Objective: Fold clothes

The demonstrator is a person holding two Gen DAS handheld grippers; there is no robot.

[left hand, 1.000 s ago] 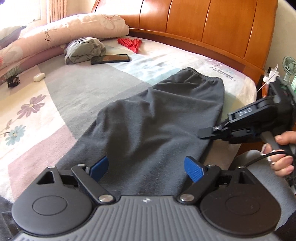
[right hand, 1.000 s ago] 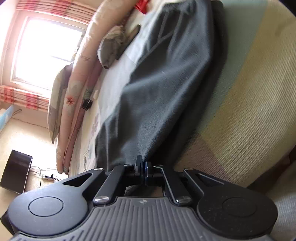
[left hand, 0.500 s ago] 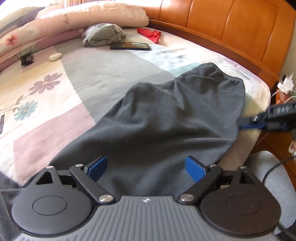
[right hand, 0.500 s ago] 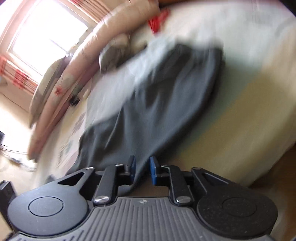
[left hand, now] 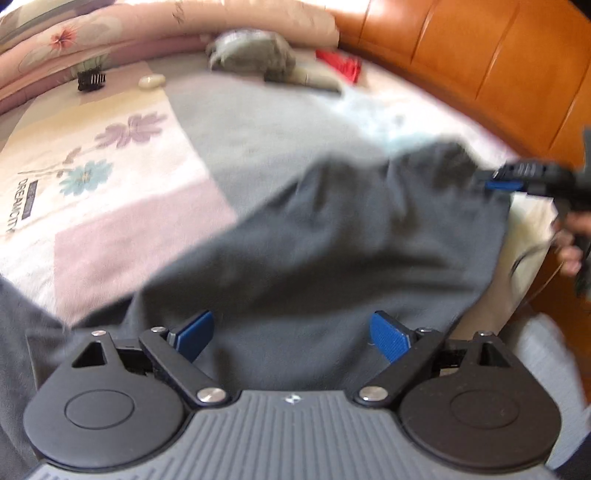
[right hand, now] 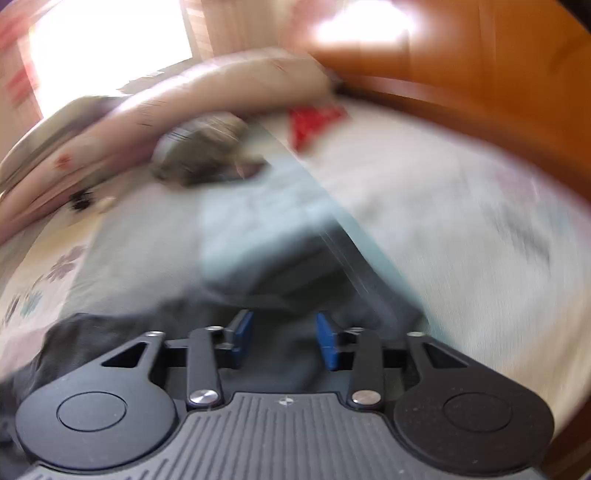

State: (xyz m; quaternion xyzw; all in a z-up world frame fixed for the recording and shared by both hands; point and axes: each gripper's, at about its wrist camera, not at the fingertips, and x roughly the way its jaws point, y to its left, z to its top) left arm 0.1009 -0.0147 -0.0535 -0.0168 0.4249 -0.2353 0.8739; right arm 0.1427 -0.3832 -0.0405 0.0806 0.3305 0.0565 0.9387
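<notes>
A: Bed (left hand: 110, 206), patterned cover; where did the garment lie?
B: Dark grey trousers (left hand: 332, 251) lay spread across it, waistband toward the headboard-side edge.
A: Left gripper (left hand: 291, 334)?
B: Jaws stood wide apart over the cloth, nothing pinched.
A: Right gripper (right hand: 284, 341)?
B: Jaws were opening; cloth lay below them, pads not pressing it. View blurred.

Daylight entered from a window (right hand: 107, 48) at upper left and burned out to white — glare also struck the wooden headboard (right hand: 369, 26). Motion blur smeared the right wrist view heavily, the left wrist view mildly. Fisheye distortion bowed both frames at the edges.
</notes>
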